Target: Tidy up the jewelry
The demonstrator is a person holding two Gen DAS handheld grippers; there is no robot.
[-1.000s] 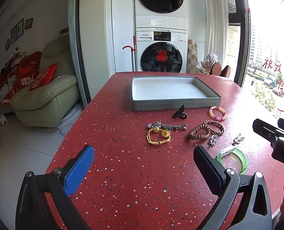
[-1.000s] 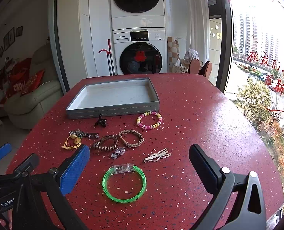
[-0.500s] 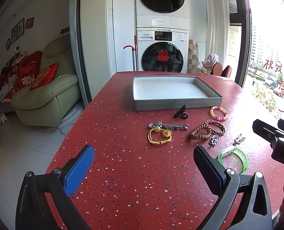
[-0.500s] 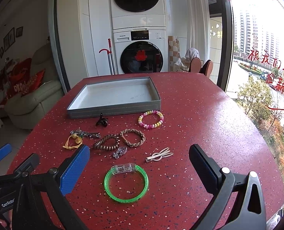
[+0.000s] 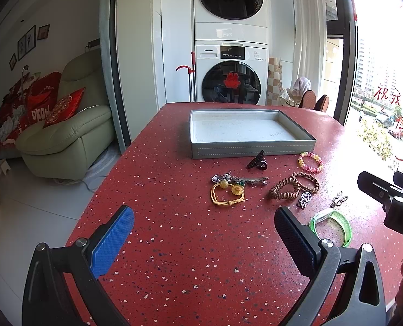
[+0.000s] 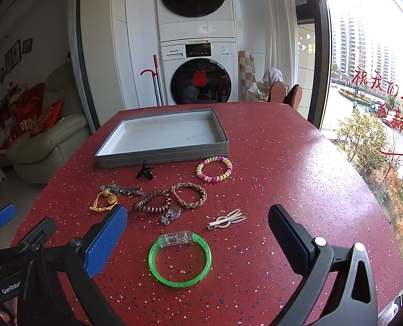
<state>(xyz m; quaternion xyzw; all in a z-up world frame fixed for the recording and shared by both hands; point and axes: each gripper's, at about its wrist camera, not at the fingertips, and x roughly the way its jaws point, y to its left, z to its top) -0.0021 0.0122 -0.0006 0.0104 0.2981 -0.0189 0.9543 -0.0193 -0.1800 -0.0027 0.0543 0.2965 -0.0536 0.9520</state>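
**Nothing lifted yet: first pick to be chosen with care**

Evidently no piece has been taken up so far. Both claws are held wide apart and empty: the left claw (image 5: 204,233) low in the left wrist view, the right claw (image 6: 197,231) low in the right wrist view. The grey tray (image 6: 162,157) sits at the centre of the right wrist view with nothing in it, and all the jewelry lies on the red worktop (image 6: 283,163) below it in the frame.

The green bangle (image 6: 180,259) lies lowest, framed between the fingers of the right claw, so it is judged the natural first pick. Its band is thin and flat on the worktop; the clear clasp (image 6: 177,237) at its upper edge should give more to grip on.

Just above it lie a pale hair clip (image 6: 226,220) and a small silver charm (image 6: 171,216), the charm touching or nearly touching the brown coil band (image 6: 152,201), which meets the braided bracelet (image 6: 189,195). Those should be lifted singly, lest one drag its neighbour.

The yellow cord bracelet (image 5: 227,194), at centre of the left wrist view, is best left to the left claw; it seems tangled with a silver barrette (image 5: 239,179).
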